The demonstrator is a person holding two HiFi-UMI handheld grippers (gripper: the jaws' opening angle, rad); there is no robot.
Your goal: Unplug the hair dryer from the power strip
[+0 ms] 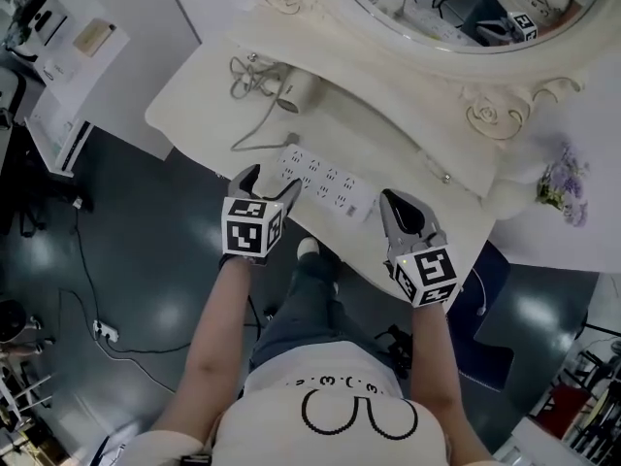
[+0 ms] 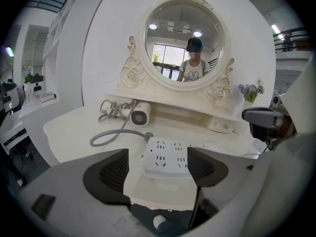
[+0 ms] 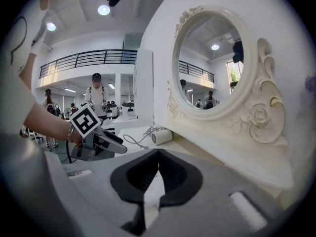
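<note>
**Grey cord, grey plug: the hold belongs low on the plug body**

Grey and rubbery, the cord [image 2: 111, 136] is lying in a loose loop on the left of the white vanity table [image 1: 194, 95]. It is running from the hair dryer [image 2: 141, 116], which is resting on its side at the far edge below the mirror, with the rest of its cable bundled beside it. That cord is likely to be soft and limp, so pulling on it would probably only drag things about.

The plug [image 2: 147, 137] is looking like the stiff, small part worth gripping, squarely across its body and close to the socket. It is sitting at the far left end of the power strip [image 2: 165, 156], apparently seated there, though how deep it goes cannot be told. The strip itself is looking light and smooth, lying flat near the table's near edge. It may well slide or lift with the plug unless something is pressing it down.

Just short of the strip, the left gripper [image 1: 271, 183] is hovering with its jaws spread wide and nothing between the pads. The strip's near end is framed in the gap, and the plug is lying beyond it, slightly to the left.

Further right, the right gripper [image 3: 158, 158] is hanging near the strip's right end with its jaws pressed together on nothing, touching neither strip nor plug.
</note>
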